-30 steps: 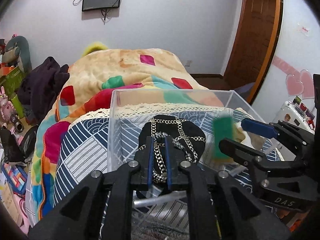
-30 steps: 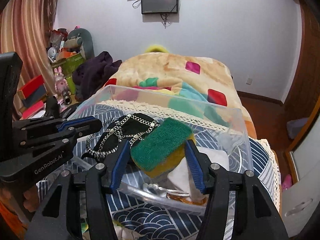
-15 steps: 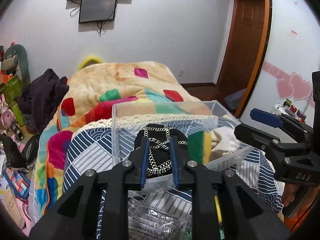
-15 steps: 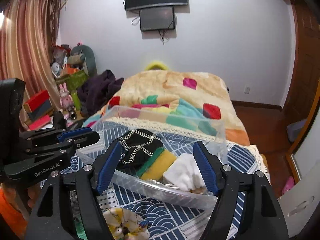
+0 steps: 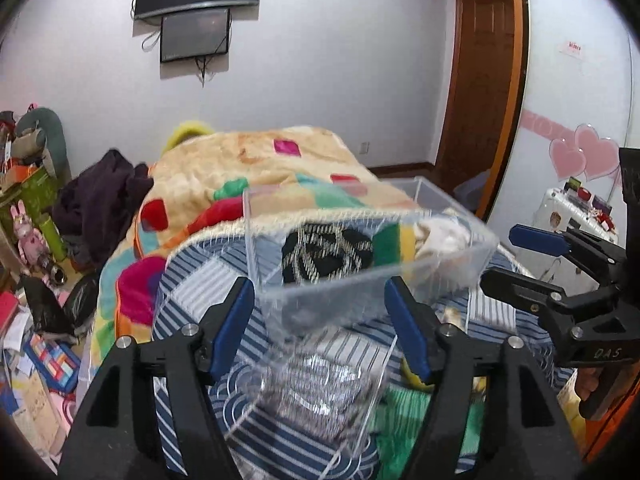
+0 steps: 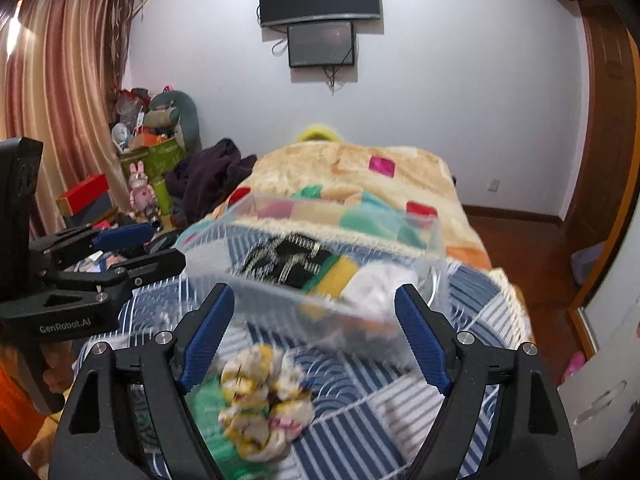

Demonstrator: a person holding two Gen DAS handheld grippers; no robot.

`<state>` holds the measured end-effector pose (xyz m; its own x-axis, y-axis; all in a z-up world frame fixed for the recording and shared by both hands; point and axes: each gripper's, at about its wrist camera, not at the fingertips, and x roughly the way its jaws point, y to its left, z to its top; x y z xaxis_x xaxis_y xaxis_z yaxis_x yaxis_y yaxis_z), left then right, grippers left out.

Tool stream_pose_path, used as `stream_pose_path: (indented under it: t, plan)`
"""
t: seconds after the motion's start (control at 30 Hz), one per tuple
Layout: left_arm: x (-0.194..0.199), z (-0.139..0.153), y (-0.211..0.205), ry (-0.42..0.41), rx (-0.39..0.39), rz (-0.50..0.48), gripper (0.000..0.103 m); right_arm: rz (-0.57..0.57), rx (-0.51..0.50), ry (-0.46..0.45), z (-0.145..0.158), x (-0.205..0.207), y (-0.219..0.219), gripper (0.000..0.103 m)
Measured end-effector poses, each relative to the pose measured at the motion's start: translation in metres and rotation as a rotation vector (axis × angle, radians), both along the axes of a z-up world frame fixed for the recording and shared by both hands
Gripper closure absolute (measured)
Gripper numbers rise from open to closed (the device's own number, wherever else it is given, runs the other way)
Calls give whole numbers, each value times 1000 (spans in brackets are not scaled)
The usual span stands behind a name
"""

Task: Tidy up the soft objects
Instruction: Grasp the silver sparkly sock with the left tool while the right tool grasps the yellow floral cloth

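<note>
A clear plastic bin [image 5: 476,236] [image 6: 434,264] stands on the blue patterned cloth. It holds a black cloth with a chain [image 5: 326,254] [image 6: 288,260], a green and yellow sponge [image 5: 394,242] [image 6: 340,270] and a white cloth [image 5: 440,232] [image 6: 380,286]. My left gripper [image 5: 320,328] is open and empty, in front of the bin. My right gripper [image 6: 312,336] is open and empty above a yellow and white scrunchie [image 6: 264,392]. A second clear box [image 5: 320,384] lies near the left gripper.
The blue patterned cloth [image 6: 472,312] covers the table. Behind it a bed carries a colourful blanket [image 5: 248,168]. Dark clothes [image 5: 100,200] and clutter sit on the left. A wooden door [image 5: 480,80] is at the right.
Both grippers have pulled back from the bin. The left let go of the black chain cloth and opened. The right released the sponge, which now lies in the bin.
</note>
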<state>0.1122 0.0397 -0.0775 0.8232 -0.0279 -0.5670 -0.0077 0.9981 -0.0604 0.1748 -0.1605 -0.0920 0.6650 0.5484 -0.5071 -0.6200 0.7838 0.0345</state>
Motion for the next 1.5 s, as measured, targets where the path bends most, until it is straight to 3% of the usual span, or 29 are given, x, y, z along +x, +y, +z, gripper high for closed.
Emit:
stream_pose_path:
  t: [0.37,0.73,0.9,1.0,1.17,1.27,1.5]
  plan:
    - [-10,-64,9,162,-49,34,35,31,-41,149,-50,-7,1,23]
    - [-12,-75,17,171,-80,58,35,-48,-8,193,-59,-3,-30,24]
    - [-10,-79,18,178,-103,56,35,-15,-27,236,-70,-2,-22,40]
    - [-10,-80,19,174,-117,50,39,15,-50,255,-77,-2,-14,57]
    - [-13,-79,16,166,-144,16,64,32,-50,250,-76,-6,-12,84]
    - [-17,-75,12,156,-141,11,72,21,-39,237,-73,-6,-16,87]
    - [-28,-64,12,132,-155,15,78,-7,-5,198,-58,-8,-27,88]
